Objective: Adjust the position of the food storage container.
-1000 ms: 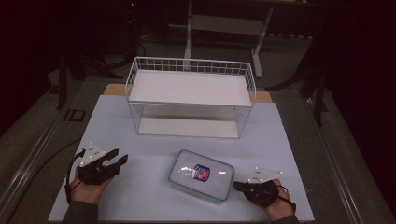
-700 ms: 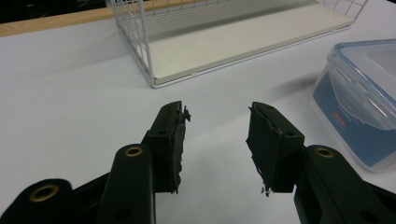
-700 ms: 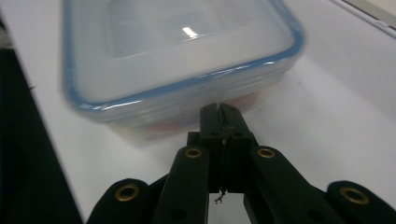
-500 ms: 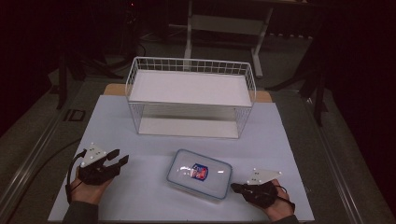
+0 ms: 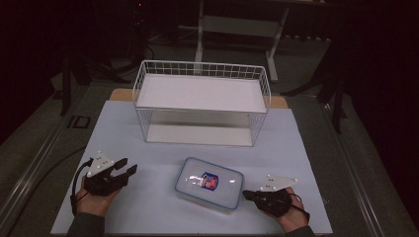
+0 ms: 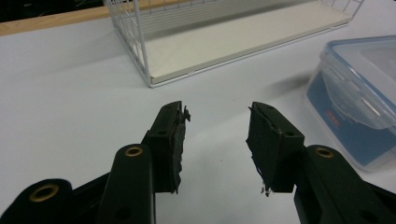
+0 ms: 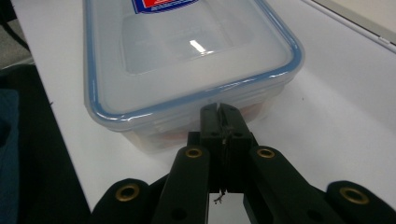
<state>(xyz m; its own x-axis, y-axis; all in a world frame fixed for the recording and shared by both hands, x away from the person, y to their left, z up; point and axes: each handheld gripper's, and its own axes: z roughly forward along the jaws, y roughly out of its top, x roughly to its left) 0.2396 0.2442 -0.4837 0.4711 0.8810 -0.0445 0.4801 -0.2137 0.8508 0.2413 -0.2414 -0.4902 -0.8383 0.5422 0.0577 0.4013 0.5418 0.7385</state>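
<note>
White table [image 5: 148,207], one wire basket [image 5: 202,106], one lidded container [image 5: 210,182], left gripper [image 5: 129,167] jaws spread, right gripper [image 5: 247,194] jaws pressed together.

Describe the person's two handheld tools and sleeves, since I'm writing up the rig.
The left tool and right tool are both black, each with two jaws, brass-coloured rivets, ragged black pads, a light grey three-cornered plate on top and a black cable trailing back. The sleeves at the wrists look dark grey.

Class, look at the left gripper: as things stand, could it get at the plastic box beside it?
Probably yes. The left gripper is open and the bare table lies between it and the plastic box, with nothing in the way.
</note>
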